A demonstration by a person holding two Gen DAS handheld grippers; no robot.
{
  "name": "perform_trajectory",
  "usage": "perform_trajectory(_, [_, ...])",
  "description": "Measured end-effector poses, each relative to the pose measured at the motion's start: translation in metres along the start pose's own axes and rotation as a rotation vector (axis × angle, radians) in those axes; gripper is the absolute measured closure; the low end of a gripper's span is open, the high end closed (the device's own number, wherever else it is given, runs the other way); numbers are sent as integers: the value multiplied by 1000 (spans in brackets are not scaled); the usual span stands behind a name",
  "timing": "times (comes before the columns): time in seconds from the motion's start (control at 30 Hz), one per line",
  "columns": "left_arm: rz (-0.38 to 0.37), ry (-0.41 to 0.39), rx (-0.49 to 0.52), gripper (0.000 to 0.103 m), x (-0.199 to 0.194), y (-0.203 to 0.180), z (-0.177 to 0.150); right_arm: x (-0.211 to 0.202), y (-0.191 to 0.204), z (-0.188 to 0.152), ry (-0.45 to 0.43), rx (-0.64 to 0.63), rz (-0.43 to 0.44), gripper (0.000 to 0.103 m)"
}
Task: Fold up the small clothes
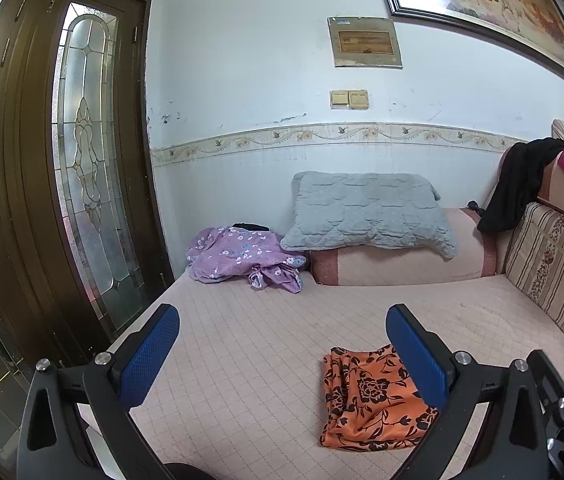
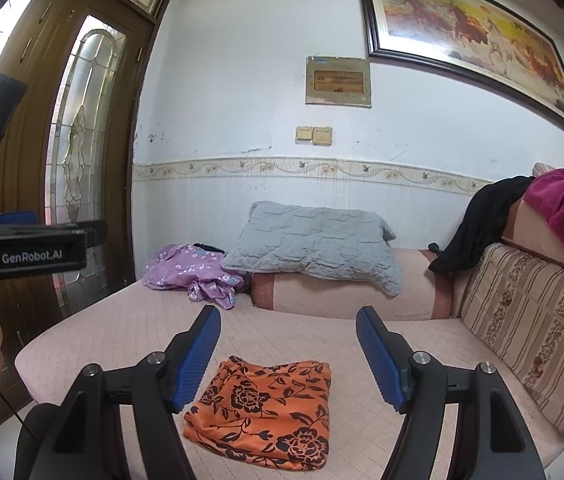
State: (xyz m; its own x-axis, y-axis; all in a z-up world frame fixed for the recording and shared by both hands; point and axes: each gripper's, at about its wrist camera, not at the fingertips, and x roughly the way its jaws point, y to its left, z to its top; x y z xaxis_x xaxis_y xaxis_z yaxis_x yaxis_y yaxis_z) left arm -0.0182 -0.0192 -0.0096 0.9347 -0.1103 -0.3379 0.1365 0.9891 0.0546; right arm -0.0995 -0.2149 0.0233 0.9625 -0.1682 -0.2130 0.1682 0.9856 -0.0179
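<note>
The orange floral cloth (image 2: 266,412) lies folded flat on the sofa seat (image 2: 122,328), near its front edge, and I have both tools hanging above it, released and empty: the right tool (image 2: 287,356) straddles it, the left tool (image 1: 282,352) sits off to its side. My worry is a pad snagging the top layer and undoing the fold. The crumpled purple floral garment (image 2: 190,272) by the grey pillow (image 2: 313,240) looks unfolded, and a one-sided pinch would only bunch it.

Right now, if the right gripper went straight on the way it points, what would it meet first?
Probably the pink couch seat just past the orange cloth. The right gripper is open, empty, tilted slightly down, and the cloth lies low between its fingers. Depth is unclear.
</note>
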Motion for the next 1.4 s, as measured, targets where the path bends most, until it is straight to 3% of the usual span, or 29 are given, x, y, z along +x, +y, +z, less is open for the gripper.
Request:
perform_trajectory(0.97, [-1,-56,-21,0,-18,14,7,-5,10,13,-15,-9,-10,28])
perform_trajectory(1.4, [4,-24,-36,0,-3,21,3,19,11,3,53,0,-17,28])
